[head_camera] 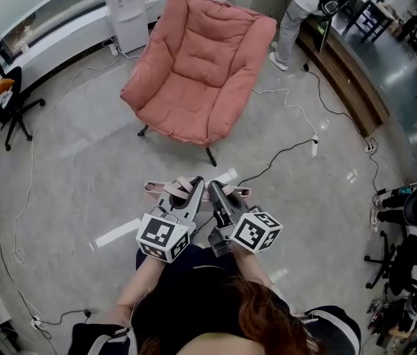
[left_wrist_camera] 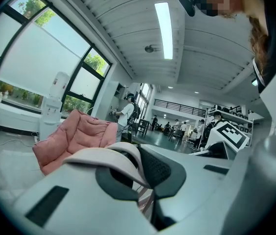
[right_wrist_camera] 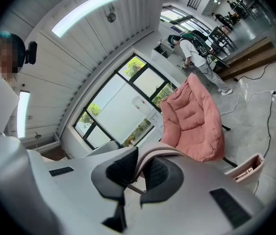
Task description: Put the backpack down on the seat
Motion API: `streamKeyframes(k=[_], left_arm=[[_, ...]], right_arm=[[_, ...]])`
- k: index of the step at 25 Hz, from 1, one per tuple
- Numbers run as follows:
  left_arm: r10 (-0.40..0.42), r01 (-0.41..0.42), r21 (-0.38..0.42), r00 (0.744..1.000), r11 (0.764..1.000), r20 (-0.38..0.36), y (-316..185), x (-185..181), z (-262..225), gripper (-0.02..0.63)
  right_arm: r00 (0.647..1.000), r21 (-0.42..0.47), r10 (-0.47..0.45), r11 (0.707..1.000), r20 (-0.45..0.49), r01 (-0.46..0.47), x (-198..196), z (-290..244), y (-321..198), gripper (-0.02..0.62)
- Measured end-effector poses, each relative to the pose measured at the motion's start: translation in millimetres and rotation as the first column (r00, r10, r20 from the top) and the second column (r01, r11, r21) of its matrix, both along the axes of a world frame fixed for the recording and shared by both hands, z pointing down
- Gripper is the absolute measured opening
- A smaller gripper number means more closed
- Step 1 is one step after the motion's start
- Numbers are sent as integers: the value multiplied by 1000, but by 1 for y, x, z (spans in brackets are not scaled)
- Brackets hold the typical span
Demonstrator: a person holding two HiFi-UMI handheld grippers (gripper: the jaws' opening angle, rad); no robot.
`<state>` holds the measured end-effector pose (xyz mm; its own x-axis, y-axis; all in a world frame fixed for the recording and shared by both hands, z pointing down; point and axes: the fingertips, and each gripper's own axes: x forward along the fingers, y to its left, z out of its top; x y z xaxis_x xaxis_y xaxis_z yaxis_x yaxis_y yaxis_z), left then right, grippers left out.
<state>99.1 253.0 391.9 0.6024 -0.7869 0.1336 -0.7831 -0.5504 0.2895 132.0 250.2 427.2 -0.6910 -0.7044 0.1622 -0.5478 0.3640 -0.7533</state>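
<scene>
Holding the backpack (head_camera: 154, 189) by its straps (left_wrist_camera: 111, 155), we've got left tongs (head_camera: 195, 183) and right tongs (head_camera: 213, 188) each pinching one. Chair (head_camera: 201, 65) is at 12 o'clock, well apart, so we reckon the set-down's all left.

Left gripper (head_camera: 192, 187) and right gripper (head_camera: 216, 191) are held out side by side, nearly level, each clamped on a backpack strap (left_wrist_camera: 103, 154).
</scene>
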Motion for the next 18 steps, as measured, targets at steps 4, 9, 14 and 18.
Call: streamKeyframes(k=[4,9,14,18], left_arm=[[15,-15,18,1000,1000,7,-23,-8,-5,18],[27,-27,36,1000,999,0,-51,-23,-11,18],[24,-24,39,1000,999,-4,-77,-36,-16,18],[30,-30,28,999,999,-12,-104,-50,-17,18]], right_arm=[[1000,0,13,1000,-3,-13,-8,-3,-22,43],[1000,-1,25,1000,1,-25,-24,-7,-48,43],[1000,2,31,1000,-4,-31,-36,-12,-74,43],[999,-3,31,1000,-5,-31,-51,-14,-100,43]])
